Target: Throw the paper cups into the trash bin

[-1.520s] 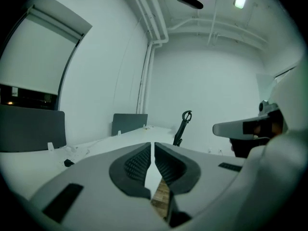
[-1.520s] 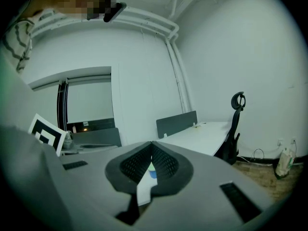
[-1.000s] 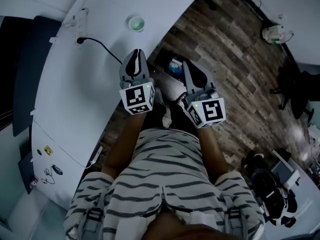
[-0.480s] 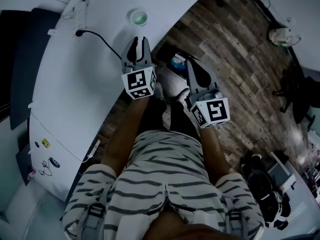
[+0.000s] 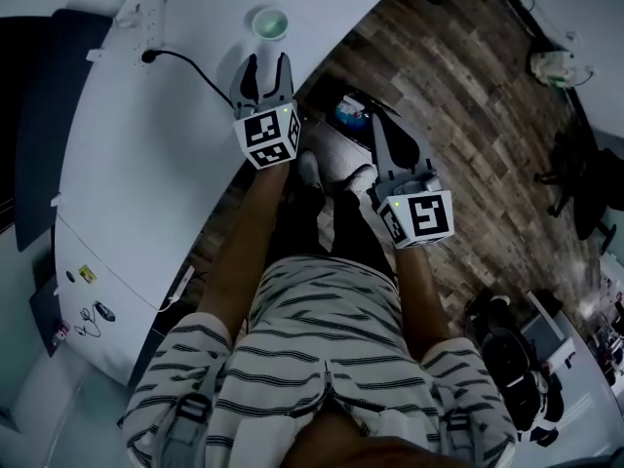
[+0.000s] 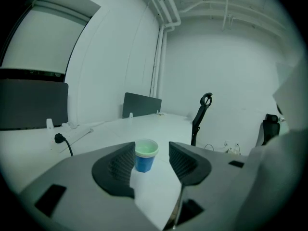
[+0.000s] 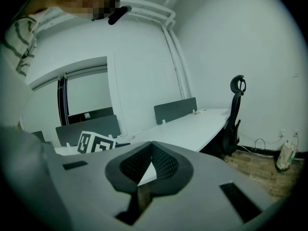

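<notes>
Left tongs (image 5: 266,64) advanced toward paper cup (image 5: 270,22), jaws opening

open-plan office, seen from the head and both gripper views. a long white desk (image 5: 146,144) with a curved edge runs through the room; on it lie a power strip (image 5: 138,13) and a black plug and cable (image 6: 59,138). dark divider panels (image 6: 141,104) stand upright along the desk's far side. a black high-backed office chair (image 7: 236,105) stands at the desk's edge, on a wood-plank floor (image 5: 468,105). the walls are plain white, with exposed white pipes (image 6: 161,13) running up to the ceiling
</notes>
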Available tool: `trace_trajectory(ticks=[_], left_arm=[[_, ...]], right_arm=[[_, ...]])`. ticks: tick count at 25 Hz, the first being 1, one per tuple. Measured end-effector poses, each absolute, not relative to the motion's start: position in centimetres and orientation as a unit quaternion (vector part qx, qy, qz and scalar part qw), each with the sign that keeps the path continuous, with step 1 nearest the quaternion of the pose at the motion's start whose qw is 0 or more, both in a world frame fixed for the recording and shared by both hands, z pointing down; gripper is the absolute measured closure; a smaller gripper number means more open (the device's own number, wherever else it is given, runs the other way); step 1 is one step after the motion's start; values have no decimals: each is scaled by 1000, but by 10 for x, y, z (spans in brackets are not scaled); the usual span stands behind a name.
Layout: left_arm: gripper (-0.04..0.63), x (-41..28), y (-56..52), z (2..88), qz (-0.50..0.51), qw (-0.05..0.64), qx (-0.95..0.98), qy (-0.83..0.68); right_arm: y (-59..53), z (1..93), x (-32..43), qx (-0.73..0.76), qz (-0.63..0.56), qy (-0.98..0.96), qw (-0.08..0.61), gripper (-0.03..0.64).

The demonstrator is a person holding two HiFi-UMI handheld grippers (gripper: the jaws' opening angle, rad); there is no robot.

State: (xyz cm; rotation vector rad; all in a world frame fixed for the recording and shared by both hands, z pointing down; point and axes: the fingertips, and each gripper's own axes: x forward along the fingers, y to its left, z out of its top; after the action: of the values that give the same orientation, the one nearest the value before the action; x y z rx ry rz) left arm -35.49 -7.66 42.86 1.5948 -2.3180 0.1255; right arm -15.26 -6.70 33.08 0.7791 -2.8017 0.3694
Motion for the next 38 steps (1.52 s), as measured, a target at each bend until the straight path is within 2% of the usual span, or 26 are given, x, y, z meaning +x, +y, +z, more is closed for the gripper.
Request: trace_trajectory(ticks=[11, 17, 35, 38], left_arm=[[297, -379, -103, 472, 91, 177, 561, -803], [275, -388, -117, 490, 105, 193, 564, -796], [272, -407, -139, 521, 109, 220, 552, -797], [308, -406, -143, 519, 102, 221, 557, -794]], right_arm=[[-51, 352, -155, 264, 139, -947, 122, 600], [-50, 360, -153, 269, 142, -944, 127, 600], [-51, 375, -145, 291, 153, -935, 136, 600], [-55, 375, -138, 299, 154, -932, 135, 600]])
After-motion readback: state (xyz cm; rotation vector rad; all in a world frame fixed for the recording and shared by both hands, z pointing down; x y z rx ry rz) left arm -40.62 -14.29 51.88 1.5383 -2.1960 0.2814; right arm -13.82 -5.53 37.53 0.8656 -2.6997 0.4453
